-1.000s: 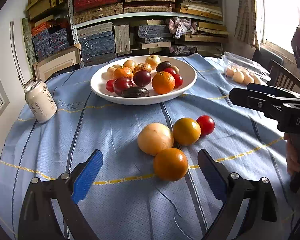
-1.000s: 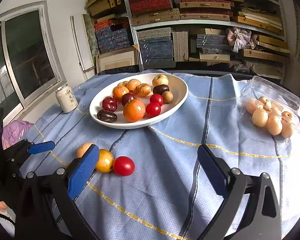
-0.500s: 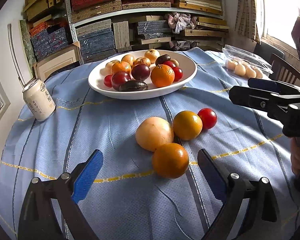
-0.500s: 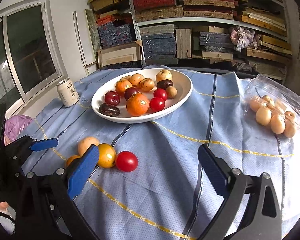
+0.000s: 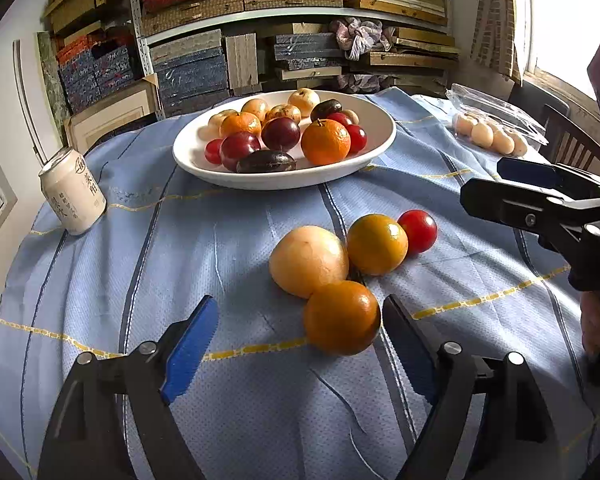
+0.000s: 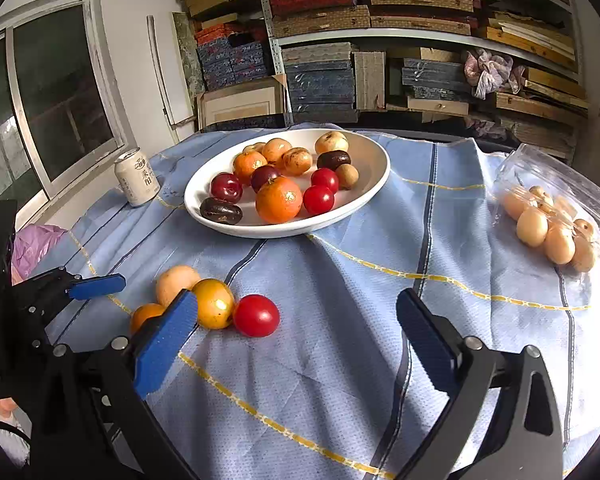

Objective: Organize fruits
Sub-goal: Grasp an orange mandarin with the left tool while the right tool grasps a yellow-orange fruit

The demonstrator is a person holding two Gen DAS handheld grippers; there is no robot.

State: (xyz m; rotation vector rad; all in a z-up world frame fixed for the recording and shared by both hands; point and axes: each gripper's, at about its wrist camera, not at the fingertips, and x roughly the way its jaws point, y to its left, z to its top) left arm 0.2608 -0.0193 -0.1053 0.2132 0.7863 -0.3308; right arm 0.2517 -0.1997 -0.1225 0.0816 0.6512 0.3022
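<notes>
Four loose fruits lie together on the blue cloth: an orange (image 5: pixel 342 316), a pale round fruit (image 5: pixel 308 260), a yellow-orange fruit (image 5: pixel 376 244) and a small red fruit (image 5: pixel 418 230). My left gripper (image 5: pixel 298 304) is closing, with the orange between its jaws close to the right finger; the left pad stands well clear of it. The white plate (image 5: pixel 284 180) behind holds several fruits. My right gripper (image 6: pixel 296 300) stands open over bare cloth, right of the red fruit (image 6: pixel 256 316), with nothing between its fingers.
A pale drink can (image 5: pixel 74 192) stands left of the plate. A clear bag of pale fruits (image 6: pixel 552 224) lies at the right. Stacked shelves fill the back. A dark chair (image 5: pixel 572 140) is past the table's right edge, and a purple bag (image 6: pixel 32 244) is at the left.
My left gripper has come closer to the orange and its jaws have narrowed around it. The right gripper has stayed put, still open.
</notes>
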